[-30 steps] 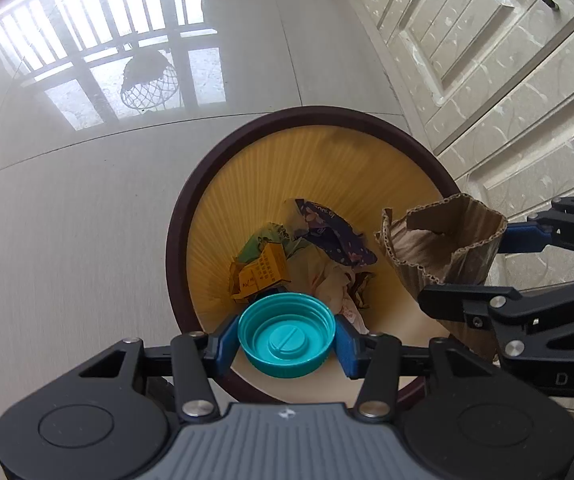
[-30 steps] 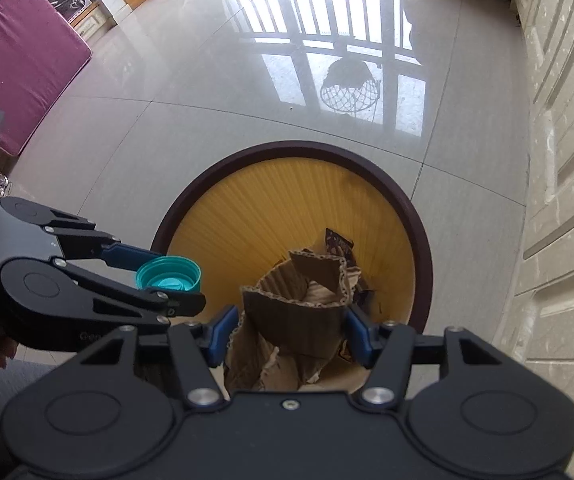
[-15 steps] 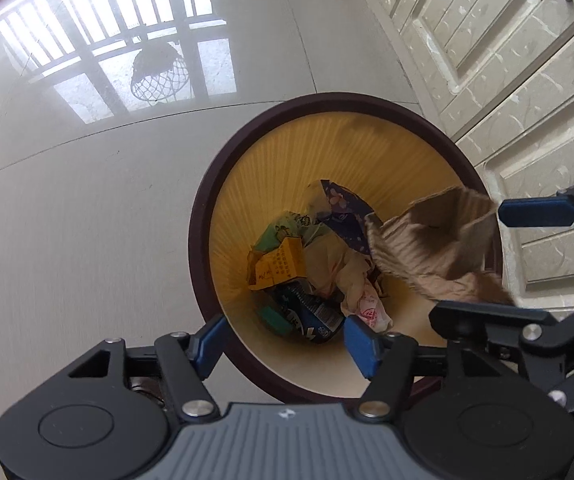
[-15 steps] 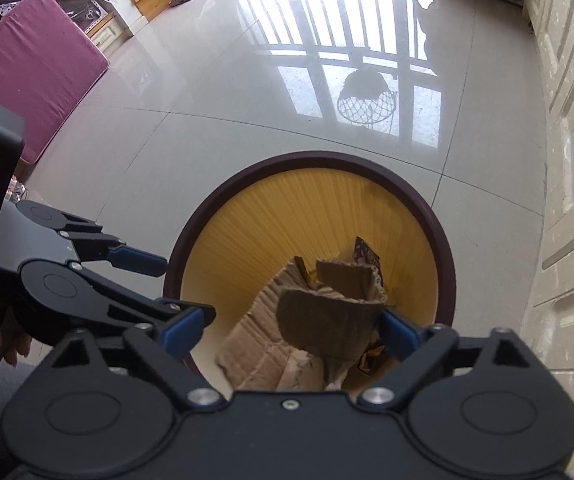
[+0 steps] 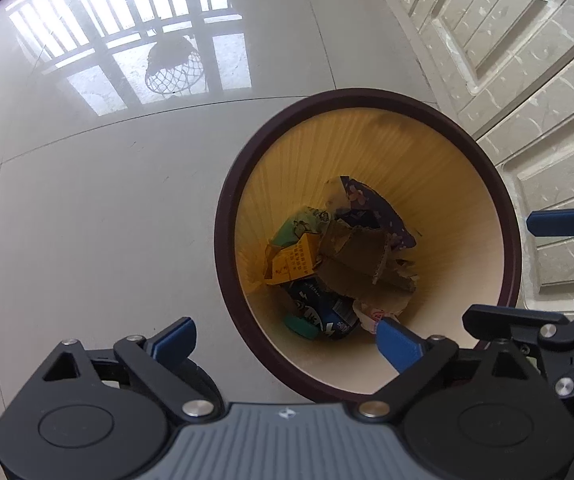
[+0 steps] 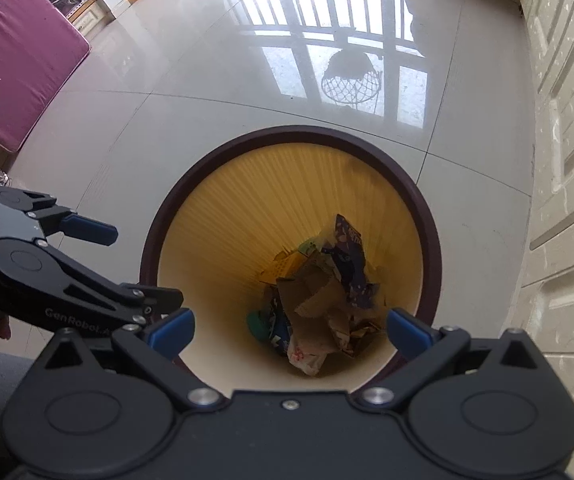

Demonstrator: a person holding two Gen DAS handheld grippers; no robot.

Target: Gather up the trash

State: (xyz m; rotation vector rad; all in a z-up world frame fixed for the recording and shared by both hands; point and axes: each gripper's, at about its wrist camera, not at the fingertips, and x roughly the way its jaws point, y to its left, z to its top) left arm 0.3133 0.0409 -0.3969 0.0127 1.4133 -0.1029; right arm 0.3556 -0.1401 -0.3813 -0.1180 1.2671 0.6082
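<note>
Cardboard crumpled atop wrappers in bin

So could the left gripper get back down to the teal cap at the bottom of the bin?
Probably yes: the left gripper is opening and empty above the bin, and the teal cap lies partly uncovered beside the cardboard.

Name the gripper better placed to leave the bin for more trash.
Left, probably: both jaws are opening, empty; the left gripper sits toward open floor, the right gripper beside the cabinets.
</note>
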